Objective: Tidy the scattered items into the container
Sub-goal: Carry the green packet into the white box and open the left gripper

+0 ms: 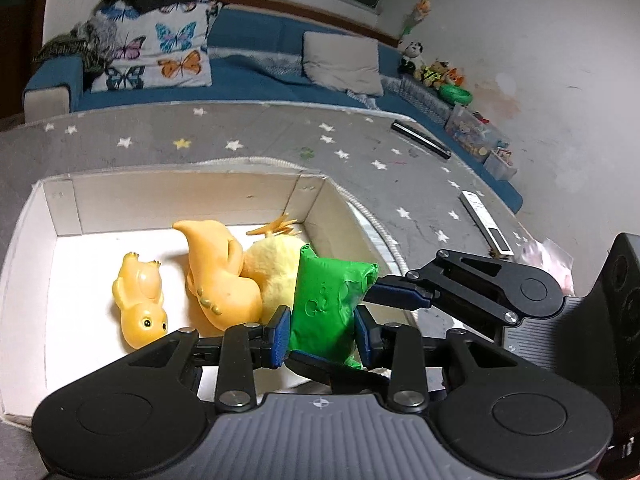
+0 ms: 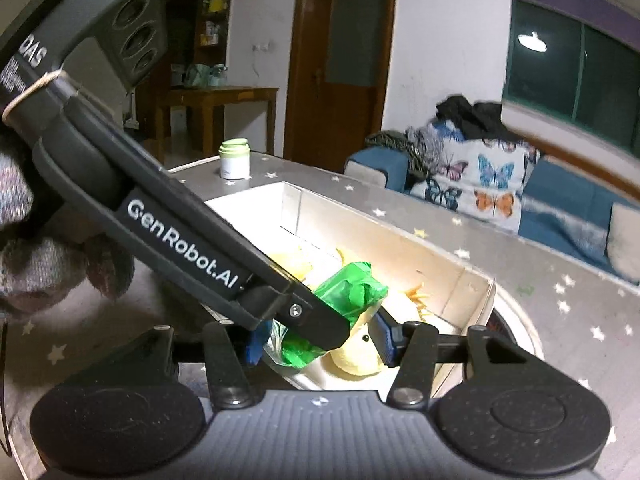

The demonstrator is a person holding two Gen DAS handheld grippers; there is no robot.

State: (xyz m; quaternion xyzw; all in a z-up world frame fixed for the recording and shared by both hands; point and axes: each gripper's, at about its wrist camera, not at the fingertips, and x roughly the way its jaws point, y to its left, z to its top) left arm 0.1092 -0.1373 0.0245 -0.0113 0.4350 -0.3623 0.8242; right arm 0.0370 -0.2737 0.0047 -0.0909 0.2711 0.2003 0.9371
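Observation:
A white cardboard box [image 1: 24,248] holds a small yellow rubber animal [image 1: 140,300], an orange rubber toy [image 1: 218,268] and a yellow plush duck [image 1: 274,270]. My left gripper [image 1: 322,334] is shut on a green plastic packet [image 1: 328,304] held over the box's right end. My right gripper [image 2: 318,344] stands open around the same packet [image 2: 348,292]; its fingers [image 1: 400,294] reach in from the right in the left wrist view. The left gripper's body [image 2: 180,220] crosses the right wrist view and hides part of the packet. The box [image 2: 400,240] shows there too.
The box sits on a grey star-patterned mat [image 1: 260,132]. A black bar [image 1: 420,139] and a white remote [image 1: 486,222] lie at the right. A white jar with a green lid [image 2: 235,159] stands beyond the box. A blue sofa with cushions [image 1: 256,52] runs behind.

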